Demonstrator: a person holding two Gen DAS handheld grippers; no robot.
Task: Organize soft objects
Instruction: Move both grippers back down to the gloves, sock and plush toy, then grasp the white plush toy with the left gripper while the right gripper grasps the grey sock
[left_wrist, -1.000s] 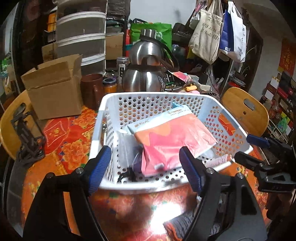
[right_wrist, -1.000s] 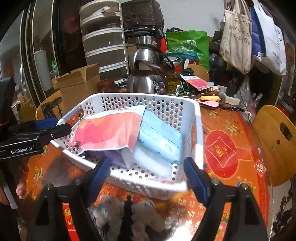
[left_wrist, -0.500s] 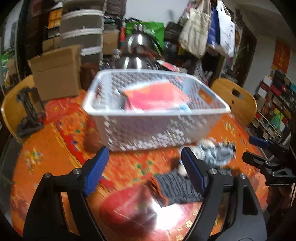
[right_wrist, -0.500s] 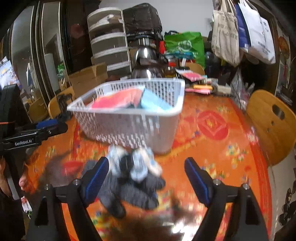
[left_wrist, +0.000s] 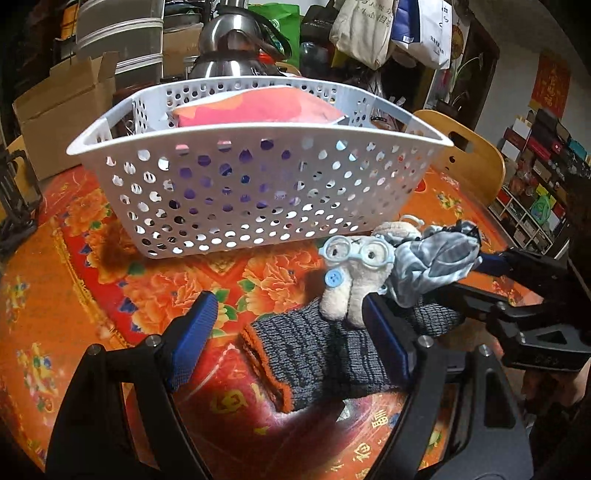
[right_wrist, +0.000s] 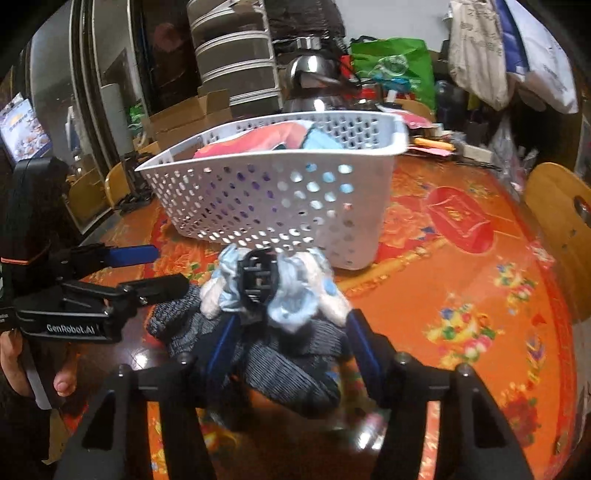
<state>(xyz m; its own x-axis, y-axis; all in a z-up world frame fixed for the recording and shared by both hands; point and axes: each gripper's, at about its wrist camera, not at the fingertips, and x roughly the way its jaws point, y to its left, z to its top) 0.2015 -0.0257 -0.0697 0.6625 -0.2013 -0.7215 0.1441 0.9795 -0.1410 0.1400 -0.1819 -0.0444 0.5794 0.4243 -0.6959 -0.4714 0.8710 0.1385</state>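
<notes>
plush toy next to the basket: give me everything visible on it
The plush toy is small, cream and fuzzy, with light-blue plastic glasses, a blue button on its front and a thin loop at the top. It lies tilted on the dark grey knitted sock, on the table just in front of the white basket. A crumpled pale-blue cloth presses against its side. The left tool is open right before it; no finger visibly grips it.

A lived-in home dining area is shown. A round table (left_wrist: 92, 266) is covered with a red-and-orange flowered cloth. Behind the table, steel kettles (left_wrist: 231, 44), a cardboard box (left_wrist: 66, 107), plastic drawers (right_wrist: 236, 55) and hanging tote bags (left_wrist: 364, 29) are crowded together; wooden chairs (right_wrist: 561, 229) are drawn up beside it.
</notes>
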